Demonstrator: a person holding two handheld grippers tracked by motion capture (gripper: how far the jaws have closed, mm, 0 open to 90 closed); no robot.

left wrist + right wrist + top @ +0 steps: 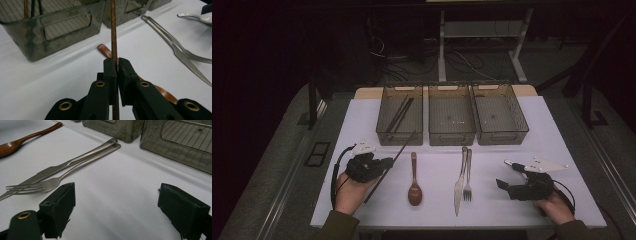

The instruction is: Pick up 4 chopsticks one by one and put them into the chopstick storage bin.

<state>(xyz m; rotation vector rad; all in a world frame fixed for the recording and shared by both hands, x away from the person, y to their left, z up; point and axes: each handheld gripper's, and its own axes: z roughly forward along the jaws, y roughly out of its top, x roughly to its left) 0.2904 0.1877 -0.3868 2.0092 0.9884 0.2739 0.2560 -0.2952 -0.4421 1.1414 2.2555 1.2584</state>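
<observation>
My left gripper [384, 164] is shut on a thin brown chopstick [392, 165], which slants up toward the left bin [399, 135]. In the left gripper view the chopstick [114, 32] runs straight up between the closed pads [124, 72], and the left bin [50, 40] holds more chopsticks [32, 7]. A wooden spoon [414, 182], a knife [460, 185] and a fork [468, 180] lie on the white table. My right gripper [504, 175] rests open at the right with nothing between its jaws. In the right gripper view the fork [50, 183] and the knife [75, 162] lie ahead and to the left.
Three clear wire-lined bins stand side by side at the back of the table: the left one with chopsticks [401, 112], the middle bin [451, 135] and the right bin [502, 135] with nothing in them. The table's front edge [437, 225] is close to both hands.
</observation>
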